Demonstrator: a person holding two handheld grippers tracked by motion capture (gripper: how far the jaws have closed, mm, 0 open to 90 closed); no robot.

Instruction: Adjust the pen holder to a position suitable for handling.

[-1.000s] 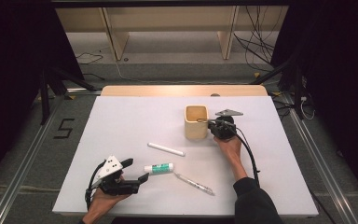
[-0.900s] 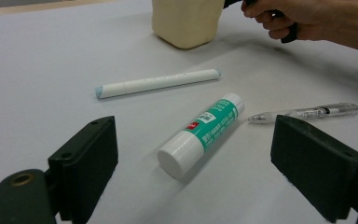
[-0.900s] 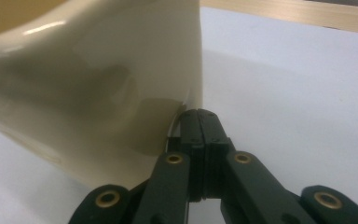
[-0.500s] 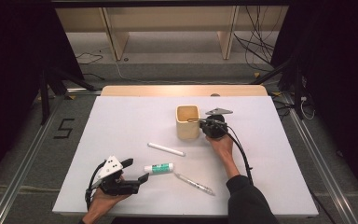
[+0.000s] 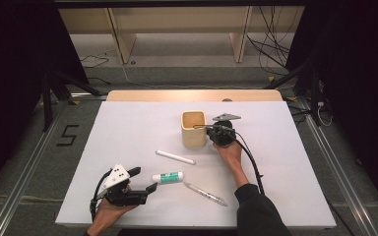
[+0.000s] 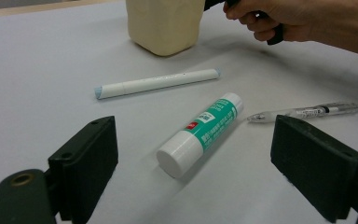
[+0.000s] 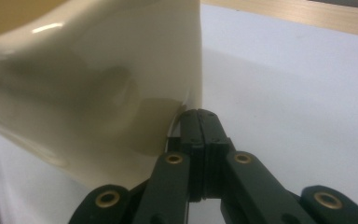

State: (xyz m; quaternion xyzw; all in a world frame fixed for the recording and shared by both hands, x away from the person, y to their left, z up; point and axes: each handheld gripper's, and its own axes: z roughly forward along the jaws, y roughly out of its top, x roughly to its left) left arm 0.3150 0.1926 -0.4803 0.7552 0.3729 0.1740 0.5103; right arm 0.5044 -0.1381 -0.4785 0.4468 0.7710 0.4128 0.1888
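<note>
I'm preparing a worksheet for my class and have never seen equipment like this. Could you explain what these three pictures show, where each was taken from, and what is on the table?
A person sits at a white table holding a hand-operated two-jaw gripper in each hand. One picture looks down from above; the other two come from small cameras riding on each gripper, looking along its black jaws.

The left gripper rests open near the table's front edge, with a glue stick lying just ahead of its jaws. Beyond that lie a white marker and a clear pen.

The right gripper has its jaws pressed together right against a cream-coloured cup. It seems to pinch the cup's rim or wall, though the contact itself is hard to see.
</note>
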